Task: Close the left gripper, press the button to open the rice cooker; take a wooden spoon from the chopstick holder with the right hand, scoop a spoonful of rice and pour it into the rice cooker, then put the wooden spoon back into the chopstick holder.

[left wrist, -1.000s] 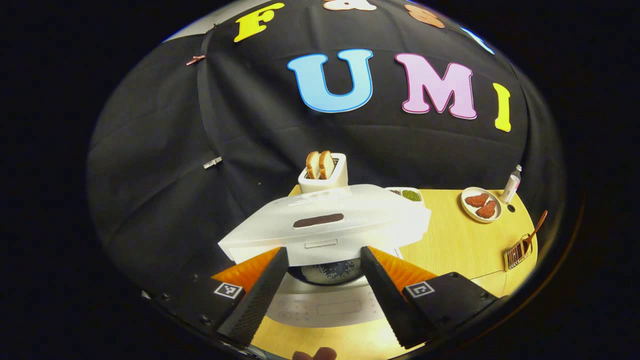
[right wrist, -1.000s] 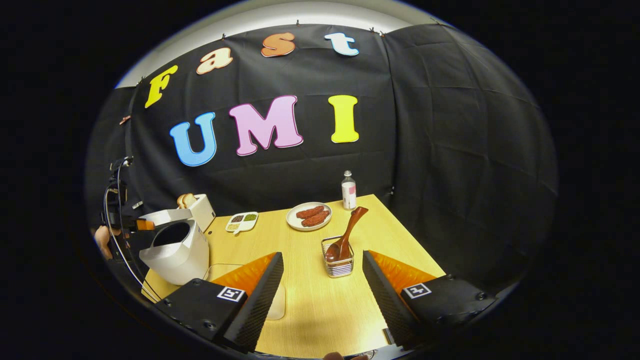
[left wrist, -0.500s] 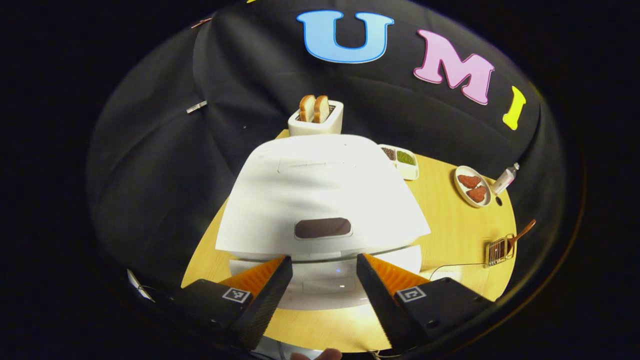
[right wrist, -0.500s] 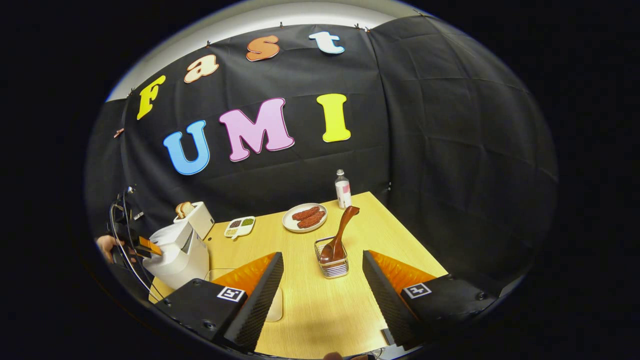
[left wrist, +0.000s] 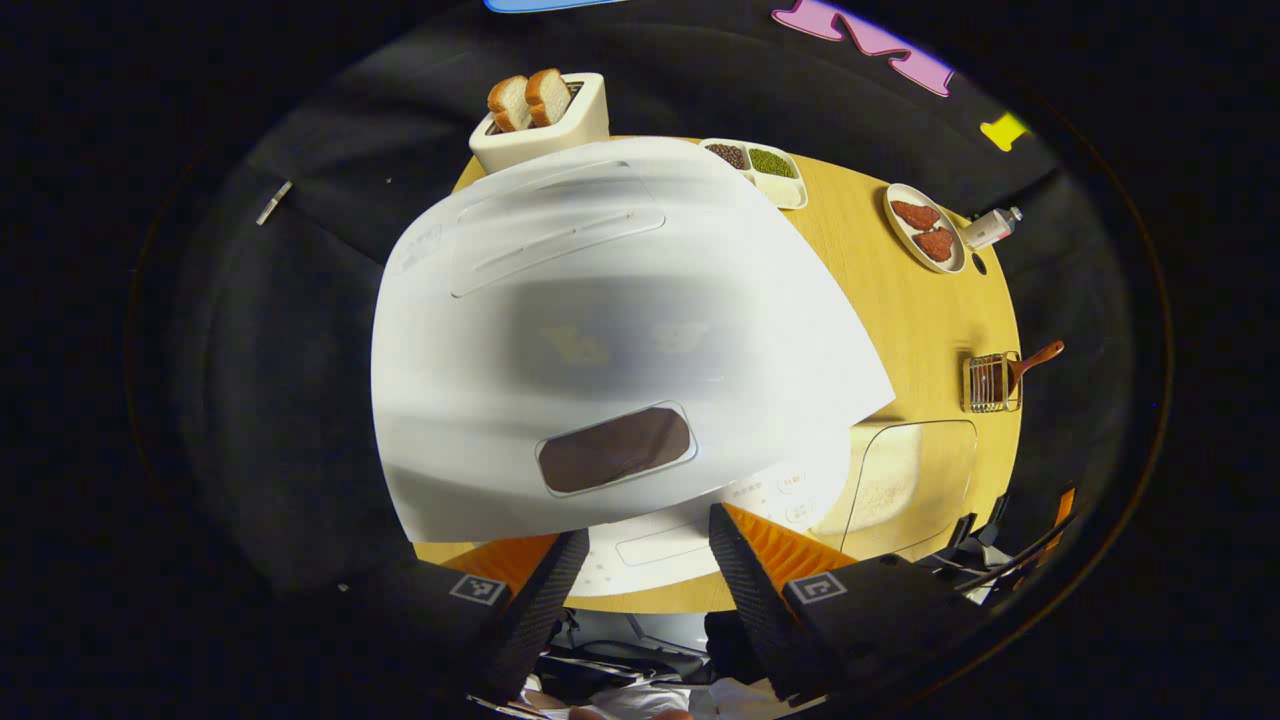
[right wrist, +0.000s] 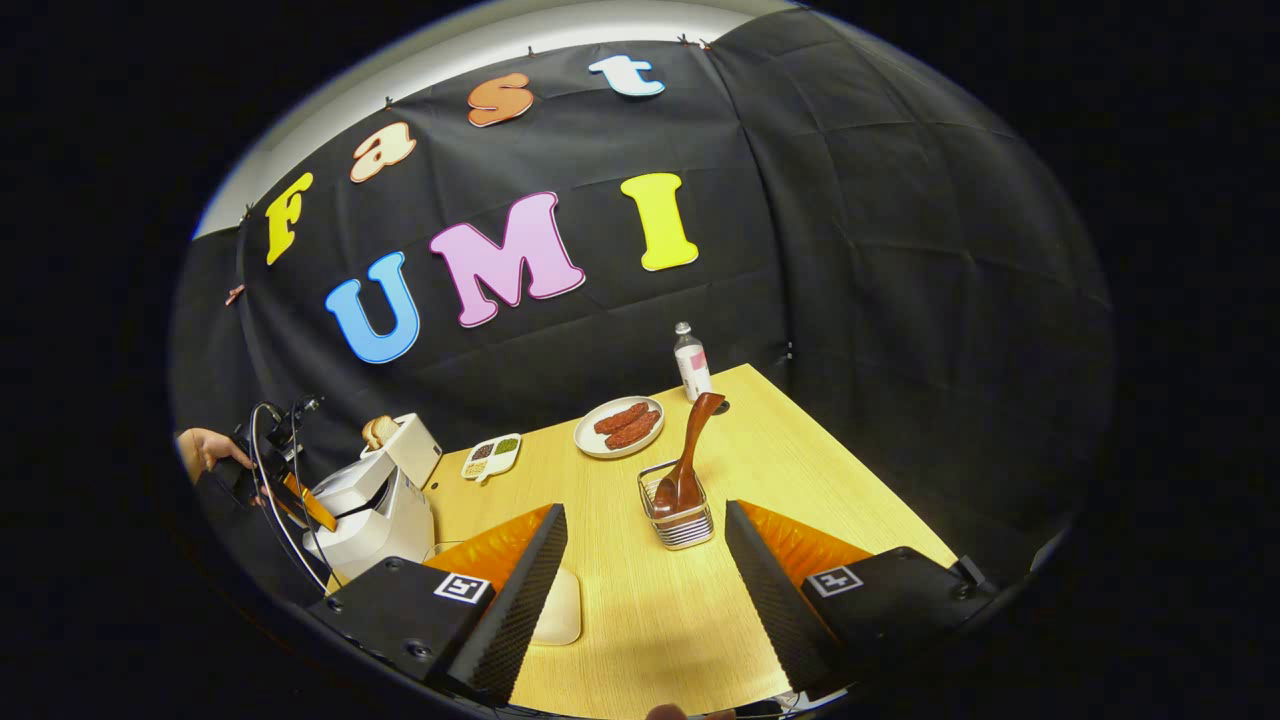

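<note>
Right gripper view looks down my right gripper (right wrist: 645,585), whose two fingers stand wide apart with nothing between them, hovering above the yellow table (right wrist: 800,480). Straight ahead, centred in the gap between the fingers and a little farther off, stands the wire holder (right wrist: 680,520). The wooden spoon (right wrist: 690,455) sits in it bowl down, its handle rising and leaning away from me and slightly to the right, toward the bottle (right wrist: 690,362). I judge this the relation that matters: the handle's long axis runs near upright, so my fingers should meet it from either side, above the holder's rim. My right gripper is much the nearer tool to the spoon. Far to the left sits the rice cooker (right wrist: 375,505), with my left gripper (right wrist: 290,490) beside it. Left gripper view has my left gripper (left wrist: 640,600) looking down on the cooker's white lid (left wrist: 600,330), which is blurred. Its fingers are parted and hold nothing. The rice tray (left wrist: 910,485) lies on the table just right of the cooker, between it and the holder (left wrist: 990,382).
</note>
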